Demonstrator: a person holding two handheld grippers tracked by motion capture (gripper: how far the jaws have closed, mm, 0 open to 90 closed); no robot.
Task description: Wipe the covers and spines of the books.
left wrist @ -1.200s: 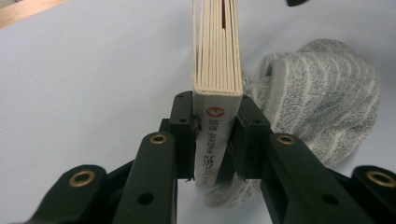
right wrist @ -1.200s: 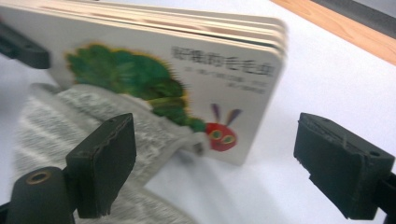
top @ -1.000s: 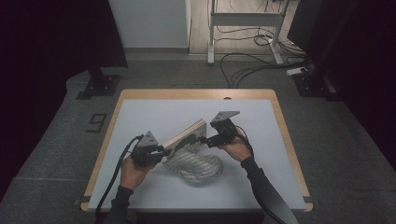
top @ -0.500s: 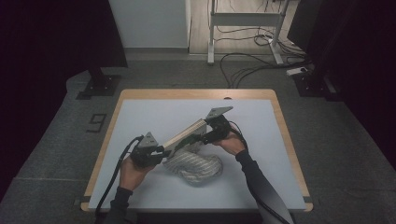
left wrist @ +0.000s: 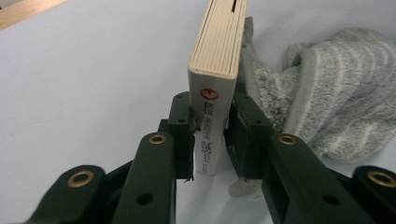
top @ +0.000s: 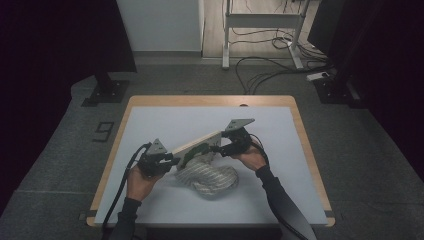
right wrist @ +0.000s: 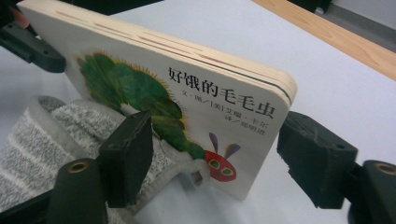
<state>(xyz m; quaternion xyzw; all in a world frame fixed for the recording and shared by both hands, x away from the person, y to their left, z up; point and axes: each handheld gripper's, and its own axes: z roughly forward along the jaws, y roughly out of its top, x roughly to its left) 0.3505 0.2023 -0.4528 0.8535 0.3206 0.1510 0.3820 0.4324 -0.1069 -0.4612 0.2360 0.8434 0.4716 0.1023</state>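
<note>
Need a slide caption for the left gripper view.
Left gripper clamps a board book by its spine beside a grey towel.

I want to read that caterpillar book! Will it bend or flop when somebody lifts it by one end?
Probably not. The book has thick board pages, so it likely stays stiff; it spans straight out from the left gripper clamped on its spine end. Its glossy cover may be a bit slippery. It looks chunky, maybe heavyish for its size.

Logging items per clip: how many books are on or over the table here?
1. The board book is held above the white table, its spine end clamped in the left gripper. None shows under the grey cloth.
</note>
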